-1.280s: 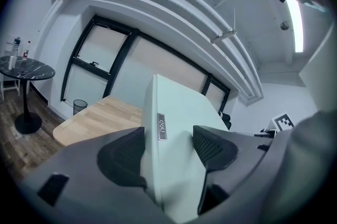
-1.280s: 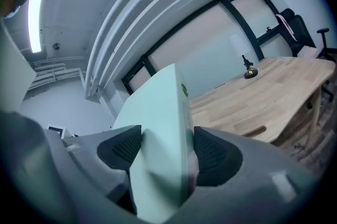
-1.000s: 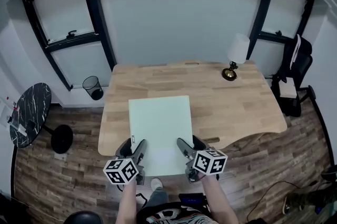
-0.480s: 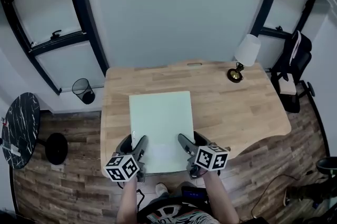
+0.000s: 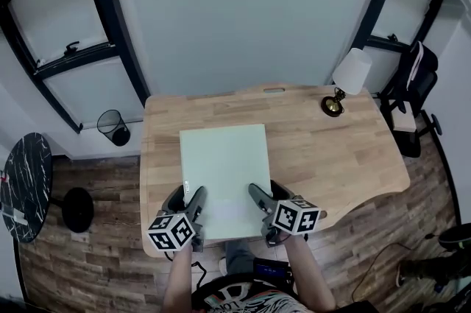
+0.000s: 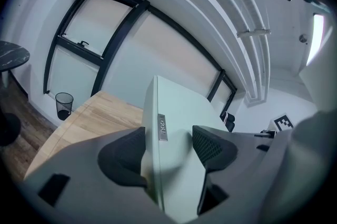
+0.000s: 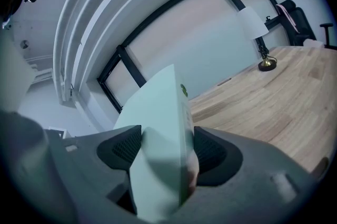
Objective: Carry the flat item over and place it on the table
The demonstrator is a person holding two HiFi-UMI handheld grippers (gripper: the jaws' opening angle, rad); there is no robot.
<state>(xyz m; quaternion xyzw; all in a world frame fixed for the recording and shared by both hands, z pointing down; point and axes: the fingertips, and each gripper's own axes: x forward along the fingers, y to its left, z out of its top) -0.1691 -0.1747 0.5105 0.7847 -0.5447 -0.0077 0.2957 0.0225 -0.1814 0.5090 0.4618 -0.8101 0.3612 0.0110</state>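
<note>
As left tool, right tool pinch board's edge, table's bare rightward.

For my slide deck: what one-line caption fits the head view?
Left gripper and right gripper hold a pale board by its near edge over a wooden table.
</note>
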